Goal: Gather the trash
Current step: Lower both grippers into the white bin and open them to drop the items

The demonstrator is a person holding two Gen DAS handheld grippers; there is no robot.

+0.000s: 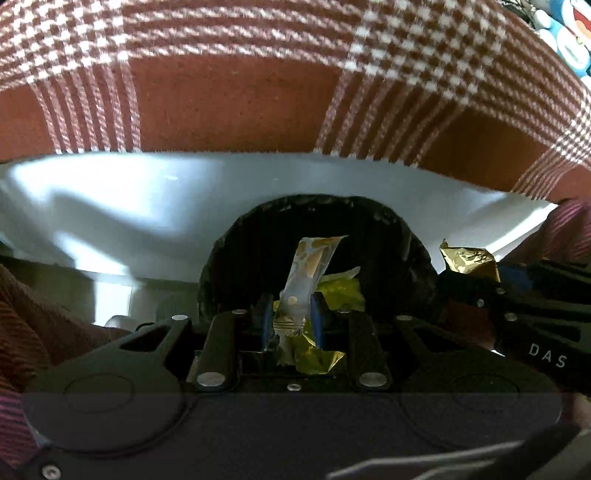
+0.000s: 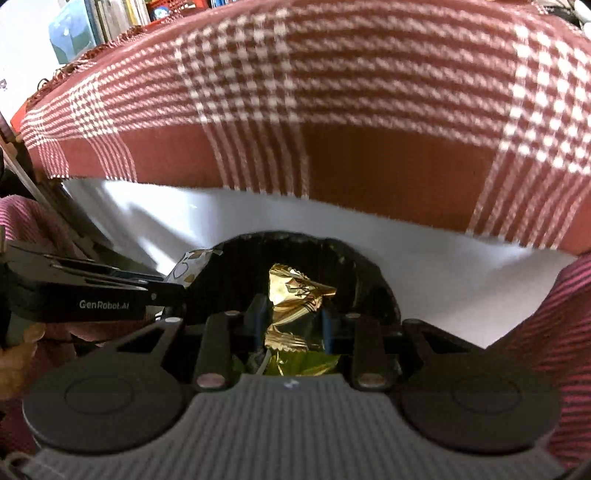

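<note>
In the left wrist view my left gripper (image 1: 291, 301) is shut on a pale wrapper with gold print (image 1: 312, 266), which stands up between the blue pads (image 1: 317, 314). It hangs over the round mouth of a black-lined trash bin (image 1: 236, 258), where yellow wrappers (image 1: 343, 295) lie. In the right wrist view my right gripper (image 2: 293, 308) is shut on a crumpled gold foil wrapper (image 2: 295, 291) above the same bin mouth (image 2: 365, 280). Each gripper shows in the other's view: the right gripper (image 1: 476, 280) with its gold foil wrapper (image 1: 467, 258), the left gripper (image 2: 173, 291) with its pale wrapper (image 2: 192, 264).
A red and white plaid cloth (image 1: 240, 103) hangs behind the bin and fills the upper half of both views. A white surface (image 1: 147, 203) surrounds the bin mouth. Striped maroon sleeves (image 2: 554, 325) sit at the sides. Books and boxes (image 2: 92, 22) stand far behind.
</note>
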